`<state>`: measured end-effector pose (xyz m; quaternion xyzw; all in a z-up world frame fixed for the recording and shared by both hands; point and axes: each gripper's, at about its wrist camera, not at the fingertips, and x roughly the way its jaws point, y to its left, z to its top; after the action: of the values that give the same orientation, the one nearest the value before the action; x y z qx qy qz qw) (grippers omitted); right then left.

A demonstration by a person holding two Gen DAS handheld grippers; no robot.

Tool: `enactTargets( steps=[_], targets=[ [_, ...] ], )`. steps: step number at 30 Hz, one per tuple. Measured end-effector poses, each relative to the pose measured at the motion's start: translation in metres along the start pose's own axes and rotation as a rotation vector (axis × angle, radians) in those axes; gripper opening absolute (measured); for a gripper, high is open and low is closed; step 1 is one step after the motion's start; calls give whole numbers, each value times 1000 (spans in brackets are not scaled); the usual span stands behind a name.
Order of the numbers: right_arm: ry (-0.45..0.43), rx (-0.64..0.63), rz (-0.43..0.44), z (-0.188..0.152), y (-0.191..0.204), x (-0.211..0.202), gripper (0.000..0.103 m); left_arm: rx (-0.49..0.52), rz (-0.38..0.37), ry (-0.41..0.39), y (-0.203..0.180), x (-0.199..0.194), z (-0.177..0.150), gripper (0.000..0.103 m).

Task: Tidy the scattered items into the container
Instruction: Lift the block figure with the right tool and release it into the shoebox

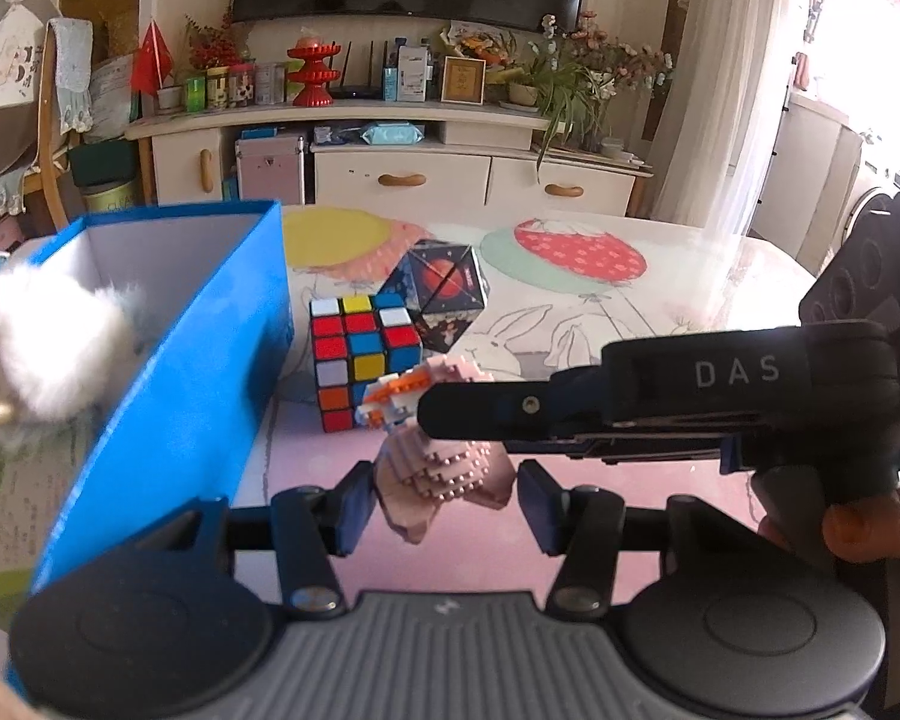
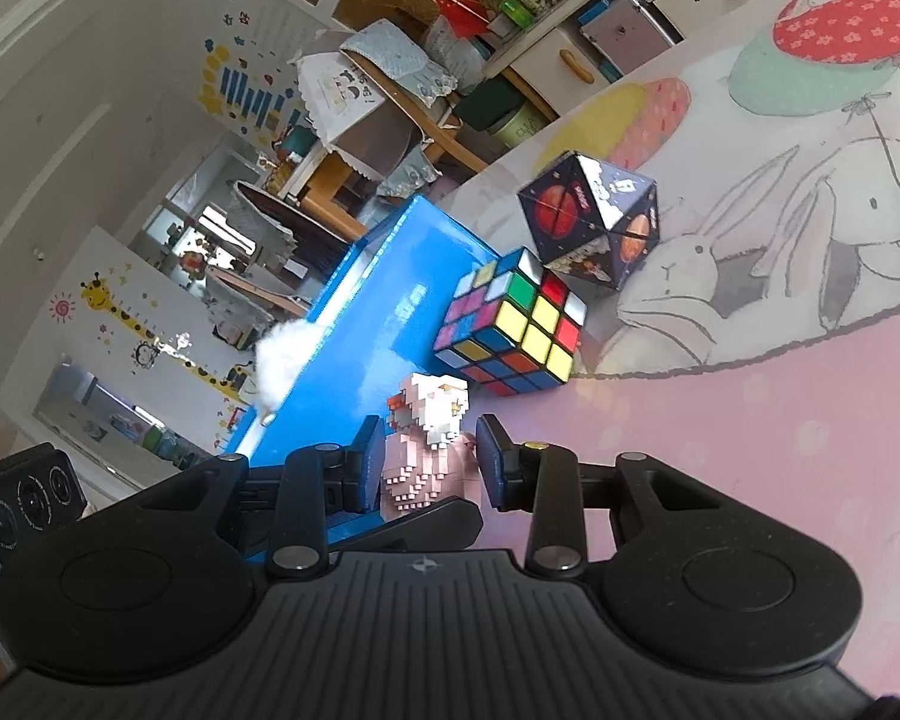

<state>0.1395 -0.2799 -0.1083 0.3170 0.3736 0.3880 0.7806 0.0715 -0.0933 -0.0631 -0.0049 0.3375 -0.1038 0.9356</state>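
A pink-and-white brick figure (image 1: 444, 474) (image 2: 429, 450) is held between both grippers, just right of the blue box (image 1: 180, 372) (image 2: 390, 312). My left gripper (image 1: 444, 504) is shut on its lower body. My right gripper (image 2: 429, 459) is shut on it too, reaching in from the right in the left wrist view (image 1: 450, 420). A white fluffy pom-pom (image 1: 54, 348) (image 2: 279, 354) sits in the box at its rim. A Rubik's cube (image 1: 363, 360) (image 2: 513, 324) stands beside the box, with a dark planet-print folding cube (image 1: 444, 294) (image 2: 591, 222) behind it.
The table carries a cover with rabbits and balloons (image 1: 570, 252) (image 2: 750, 276). A person's hand (image 1: 870, 528) grips the right tool. A white TV cabinet (image 1: 390, 180) stands beyond the table. A wooden chair (image 2: 354, 138) is behind the box.
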Motion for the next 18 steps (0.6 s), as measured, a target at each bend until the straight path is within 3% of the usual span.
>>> enactTargets(
  steps=[11, 18],
  targets=[
    [-18, -29, 75, 31, 58, 12, 42, 22, 51, -77, 24, -47, 38, 52],
    [5, -93, 57, 52, 104, 49, 42, 3, 92, -75, 61, -55, 60, 52]
  ],
)
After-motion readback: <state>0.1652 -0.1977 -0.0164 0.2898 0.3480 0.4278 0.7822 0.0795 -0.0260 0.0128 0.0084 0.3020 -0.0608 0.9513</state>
